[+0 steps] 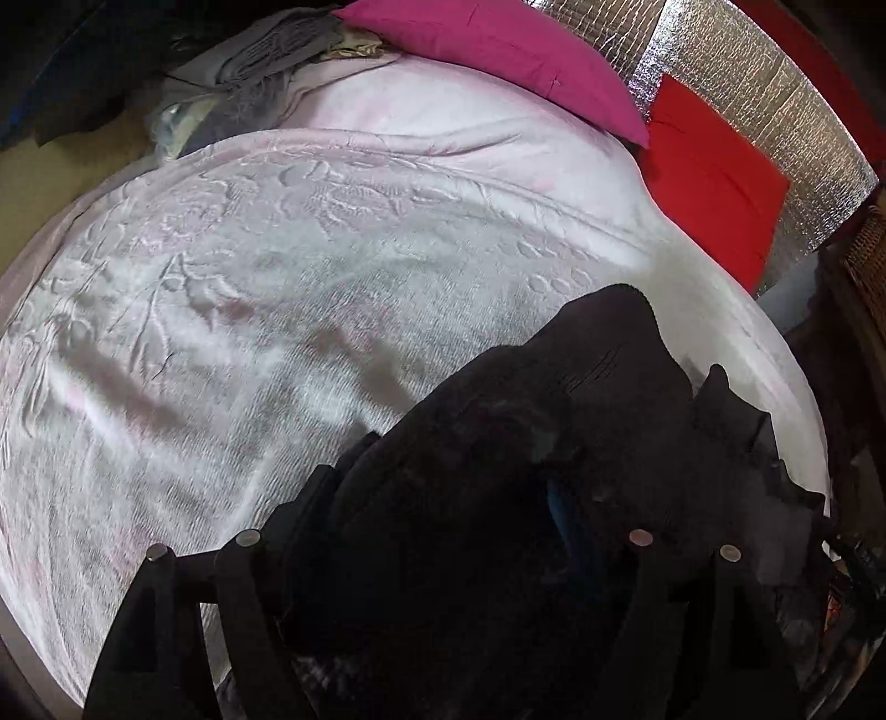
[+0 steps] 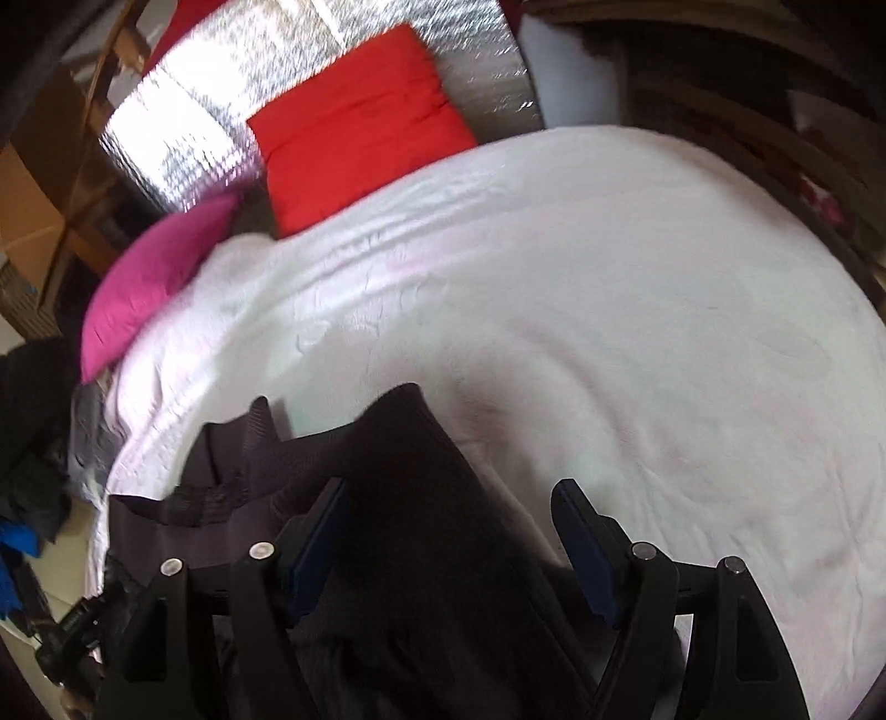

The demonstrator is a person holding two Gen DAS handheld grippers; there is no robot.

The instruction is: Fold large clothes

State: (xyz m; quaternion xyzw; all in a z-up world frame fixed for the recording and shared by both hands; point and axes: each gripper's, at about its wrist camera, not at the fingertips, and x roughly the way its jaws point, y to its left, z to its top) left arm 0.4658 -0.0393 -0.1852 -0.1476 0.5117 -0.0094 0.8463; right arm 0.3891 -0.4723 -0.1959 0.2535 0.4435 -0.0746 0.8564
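Right gripper [image 2: 448, 531]: jaws stand wide, blue pads visible on both fingers. A dark garment [image 2: 398, 498] lies between them, bunched against the left pad; the right pad is clear of the cloth, so this reads as open, not clamped. Left gripper [image 1: 531, 493]: mostly buried under the same dark garment [image 1: 554, 432]. One blue pad peeks out mid-frame, and I can't tell whether the pads press the cloth.

Garment sits in a heap at the near edge of the bed, on a pale pink embossed blanket [image 1: 277, 277]. Pink pillow [image 1: 498, 50] and red pillow [image 1: 714, 183] sit at the far end against a silver foil panel [image 1: 747, 72]; a pile of other clothes [image 1: 249, 61] is at the far left corner.

Step, my read: garment just set down or being repositioned, not yet spread flat. Next move calls for finding two edges or corners, pinching them, and pulling the cloth out flat across the open blanket before any fold. Risk: grabbing multiple layers in the bunch.
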